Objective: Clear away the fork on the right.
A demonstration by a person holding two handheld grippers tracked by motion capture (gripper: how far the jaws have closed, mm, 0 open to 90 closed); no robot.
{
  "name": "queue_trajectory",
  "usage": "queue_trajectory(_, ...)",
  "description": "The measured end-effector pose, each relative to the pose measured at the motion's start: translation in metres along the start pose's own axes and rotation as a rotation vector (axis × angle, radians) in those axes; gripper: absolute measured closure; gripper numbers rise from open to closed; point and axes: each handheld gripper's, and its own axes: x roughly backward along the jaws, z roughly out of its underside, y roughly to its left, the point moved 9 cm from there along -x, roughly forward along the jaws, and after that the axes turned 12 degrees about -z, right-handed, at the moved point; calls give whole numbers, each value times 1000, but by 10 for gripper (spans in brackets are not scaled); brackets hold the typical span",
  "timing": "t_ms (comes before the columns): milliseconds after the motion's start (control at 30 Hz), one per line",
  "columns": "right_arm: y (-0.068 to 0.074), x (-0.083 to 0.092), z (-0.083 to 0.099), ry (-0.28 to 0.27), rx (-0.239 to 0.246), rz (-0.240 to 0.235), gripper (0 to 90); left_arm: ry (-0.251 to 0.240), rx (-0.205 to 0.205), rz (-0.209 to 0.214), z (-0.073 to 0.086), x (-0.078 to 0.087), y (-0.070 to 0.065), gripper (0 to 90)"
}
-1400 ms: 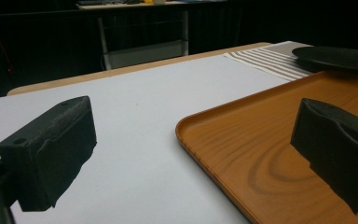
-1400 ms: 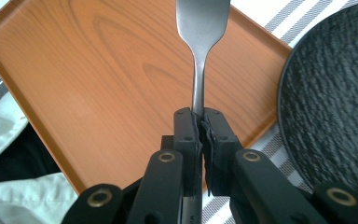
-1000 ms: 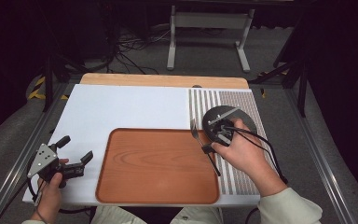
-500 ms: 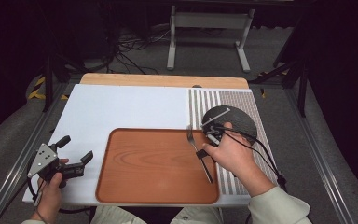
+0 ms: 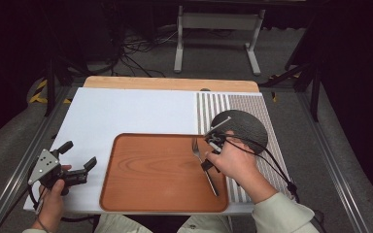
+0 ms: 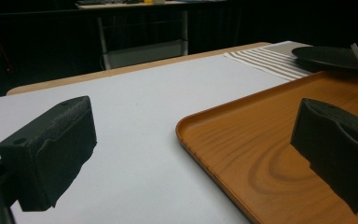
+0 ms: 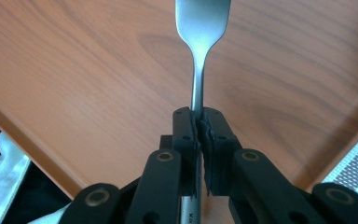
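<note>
I am pinching the fork (image 7: 198, 70) by its thin neck in my clamped right gripper (image 7: 200, 126) over the wooden tray (image 5: 145, 170), judging it light, stiff and slippery enough to swivel, while my left gripper (image 5: 77, 162) is resting open and no writing is legible.

Brightly and evenly lit from overhead across the white surface (image 5: 126, 116); surroundings beyond sunk in near-black. Soft, faint shadows under the tray (image 5: 165, 170). Slightly soft and grainy in the high view. Dim and noisy in the left gripper view, near black jaws blurred. Warm and sharp on the fork (image 7: 200, 28) in the right gripper view, mild sheen on metal, corners out of focus.
</note>
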Motion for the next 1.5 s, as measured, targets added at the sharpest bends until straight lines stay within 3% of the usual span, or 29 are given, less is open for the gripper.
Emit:
queue_trajectory(500, -4, -13, 0, 20, 2, 1, 845, 1, 7, 1, 0, 0, 0, 5)
queue_trajectory(833, -9, -18, -2, -9, 30, 10, 844, 0, 5, 0, 0, 0, 0, 5)
queue_trajectory(1300, -11, -26, 0, -2, 20, 12, 842, -2, 6, 1, 0, 0, 0, 5)
queue_trajectory(1433, -8, -26, -4, -31, 35, -13, 745, -2, 4, 0, 0, 0, 0, 5)
queue_trajectory(1500, -8, -22, -6, -49, 58, 6, 726, -2, 4, 0, 0, 0, 0, 5)
